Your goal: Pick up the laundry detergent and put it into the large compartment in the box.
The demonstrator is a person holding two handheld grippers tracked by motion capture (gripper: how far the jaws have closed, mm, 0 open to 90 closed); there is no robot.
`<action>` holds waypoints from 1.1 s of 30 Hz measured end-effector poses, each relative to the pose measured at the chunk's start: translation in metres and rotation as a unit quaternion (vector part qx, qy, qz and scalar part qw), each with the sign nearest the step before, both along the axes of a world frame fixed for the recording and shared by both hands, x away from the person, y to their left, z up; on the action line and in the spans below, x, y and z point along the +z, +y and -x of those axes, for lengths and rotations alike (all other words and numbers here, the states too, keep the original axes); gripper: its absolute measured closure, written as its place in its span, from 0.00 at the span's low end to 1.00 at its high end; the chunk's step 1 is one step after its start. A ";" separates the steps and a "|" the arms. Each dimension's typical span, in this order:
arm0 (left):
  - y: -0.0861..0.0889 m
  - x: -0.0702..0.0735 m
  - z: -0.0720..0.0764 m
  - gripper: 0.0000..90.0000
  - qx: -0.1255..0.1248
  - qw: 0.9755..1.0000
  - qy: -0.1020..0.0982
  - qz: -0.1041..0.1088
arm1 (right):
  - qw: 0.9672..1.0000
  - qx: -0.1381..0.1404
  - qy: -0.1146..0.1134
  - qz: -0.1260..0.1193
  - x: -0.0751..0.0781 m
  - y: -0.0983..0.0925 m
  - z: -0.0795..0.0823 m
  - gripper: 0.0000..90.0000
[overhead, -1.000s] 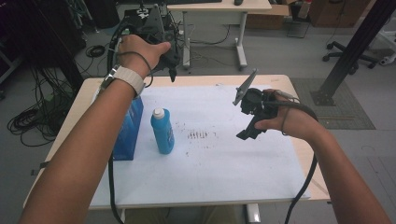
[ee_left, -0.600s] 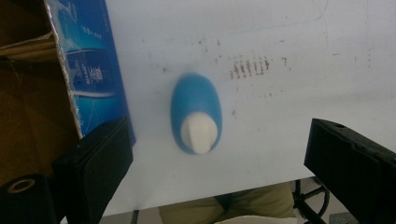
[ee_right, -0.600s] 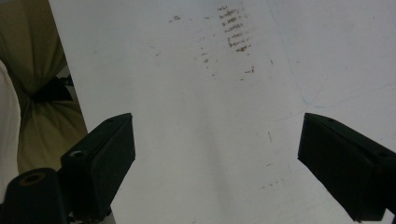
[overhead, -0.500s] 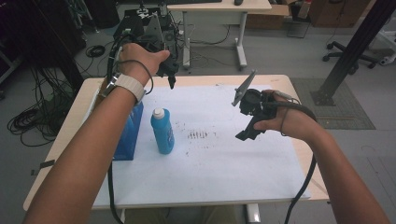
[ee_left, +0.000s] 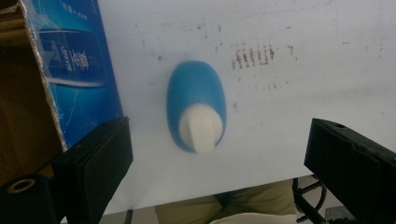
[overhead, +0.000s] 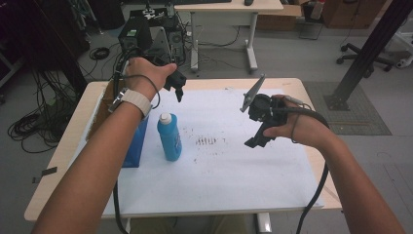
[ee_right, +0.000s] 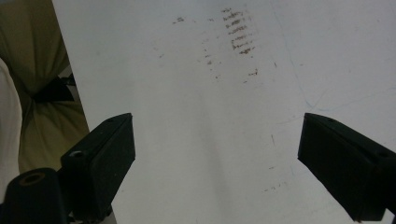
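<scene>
Blue bottle (overhead: 169, 137) stands upright on the white sheet (overhead: 234, 165) just beside the blue box (overhead: 135, 146), the wide-open, empty left gripper (overhead: 178, 90) poised above for a descent around it, right gripper (overhead: 258, 122) likewise open, idle.

Left gripper (overhead: 178, 91): black housing, two blocky black jaws, black cable looping over the wrist. Left wrist carries a watch with a pale band (overhead: 130, 100). Right gripper (overhead: 256, 141): black, grey three-cornered plate (overhead: 253, 90) on top, black trailing cable (overhead: 314, 195). Forearms unsleeved.
</scene>
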State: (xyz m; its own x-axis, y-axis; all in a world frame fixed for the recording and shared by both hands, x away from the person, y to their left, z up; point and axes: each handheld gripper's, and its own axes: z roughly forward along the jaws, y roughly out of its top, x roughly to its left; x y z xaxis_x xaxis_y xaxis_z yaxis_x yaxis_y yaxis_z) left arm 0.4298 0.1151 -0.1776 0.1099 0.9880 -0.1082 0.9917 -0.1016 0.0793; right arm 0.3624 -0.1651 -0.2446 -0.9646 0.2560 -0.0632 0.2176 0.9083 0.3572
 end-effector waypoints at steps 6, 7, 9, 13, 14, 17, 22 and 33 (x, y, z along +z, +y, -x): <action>0.001 -0.008 0.000 0.09 -0.001 1.000 0.005 0.001 | 1.000 0.002 0.001 0.000 0.000 0.001 0.001 0.12; 0.001 -0.010 0.000 0.09 -0.001 1.000 0.007 0.000 | 1.000 0.002 0.001 0.000 0.000 0.001 0.001 0.12; 0.002 -0.013 0.000 0.09 0.000 1.000 0.010 0.001 | 1.000 0.001 0.001 0.000 -0.001 0.001 0.001 0.12; 0.003 -0.021 -0.001 0.09 0.002 1.000 0.014 -0.001 | 1.000 0.002 0.002 0.000 -0.003 0.001 0.000 0.12; 0.003 -0.022 -0.001 0.09 0.005 1.000 0.015 0.001 | 1.000 0.001 0.003 -0.001 -0.004 0.001 0.001 0.12; 0.003 -0.027 -0.002 0.09 0.004 1.000 0.017 0.001 | 1.000 0.001 0.004 0.000 -0.005 0.001 0.000 0.12; 0.002 -0.033 -0.003 0.09 0.005 1.000 0.022 0.001 | 1.000 0.002 0.006 0.001 -0.005 0.001 0.000 0.12; 0.003 -0.046 -0.004 0.09 0.005 1.000 0.026 -0.001 | 1.000 0.002 0.006 0.000 -0.007 0.000 -0.001 0.12</action>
State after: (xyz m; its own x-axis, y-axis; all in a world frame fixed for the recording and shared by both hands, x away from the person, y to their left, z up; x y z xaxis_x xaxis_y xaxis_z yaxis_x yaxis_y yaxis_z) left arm 0.4339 0.1176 -0.2236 0.0950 0.9891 -0.1122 0.9953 -0.0925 0.0272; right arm 0.3631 -0.1649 -0.2518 -0.9663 0.2522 -0.0512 0.2184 0.9089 0.3553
